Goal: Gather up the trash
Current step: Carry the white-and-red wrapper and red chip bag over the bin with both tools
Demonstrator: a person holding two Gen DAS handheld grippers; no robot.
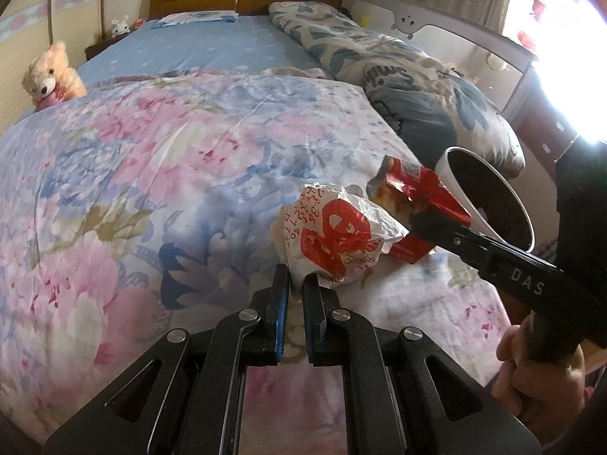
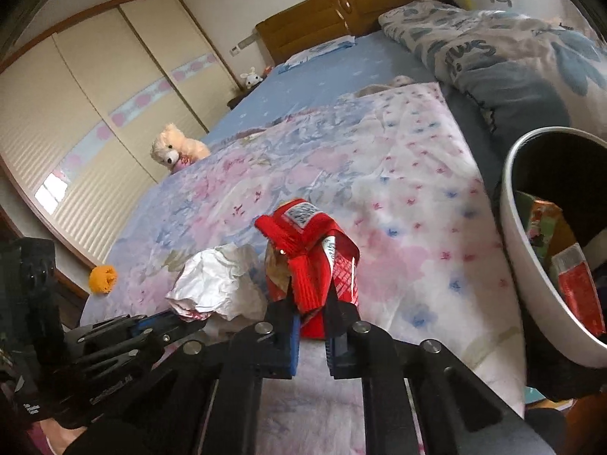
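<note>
A crumpled white paper bag with red print [image 1: 334, 233] lies on the floral quilt [image 1: 170, 151]. My left gripper [image 1: 296, 284] has its jaws a little apart around the bag's near edge; it also shows at the lower left of the right wrist view [image 2: 178, 320], next to the bag [image 2: 216, 284]. My right gripper [image 2: 309, 303] is shut on a red snack wrapper [image 2: 315, 258] and holds it just above the quilt; the wrapper also shows in the left wrist view [image 1: 417, 197]. A white trash bin [image 2: 531, 265] with wrappers inside stands to the right, by the bed's edge.
A rolled blue-patterned duvet [image 1: 398, 76] lies along the bed's right side. A teddy bear [image 1: 49, 76] sits at the left edge. An orange object [image 2: 102, 278] lies at the quilt's left edge. A wardrobe [image 2: 95, 113] stands at the left.
</note>
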